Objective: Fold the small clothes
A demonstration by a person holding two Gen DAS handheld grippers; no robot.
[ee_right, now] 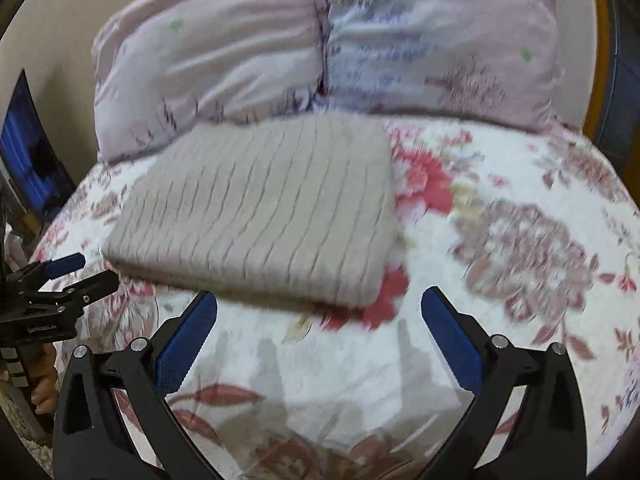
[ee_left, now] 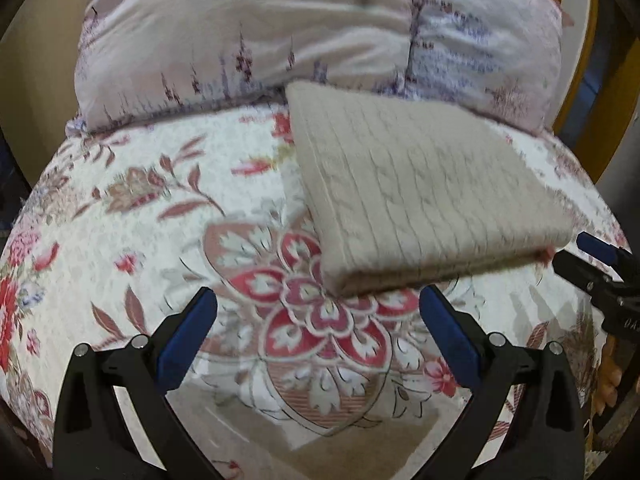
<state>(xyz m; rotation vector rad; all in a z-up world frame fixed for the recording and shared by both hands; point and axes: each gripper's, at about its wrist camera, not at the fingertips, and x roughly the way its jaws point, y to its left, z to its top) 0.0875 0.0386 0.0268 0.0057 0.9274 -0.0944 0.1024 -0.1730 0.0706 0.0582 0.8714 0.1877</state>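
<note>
Ribbed matt knit sweater [ee_left: 420, 184] — smooth printed cotton bedspread [ee_left: 160, 216]

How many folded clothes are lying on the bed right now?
1. A folded beige sweater lies on the flowered bedspread, just in front of the pillows, beyond both open claws. Other clothes may lie outside the pictures.

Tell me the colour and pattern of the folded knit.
The folded knit is plain beige with ribbed, cable-like lines; clearest in the right wrist view.
</note>
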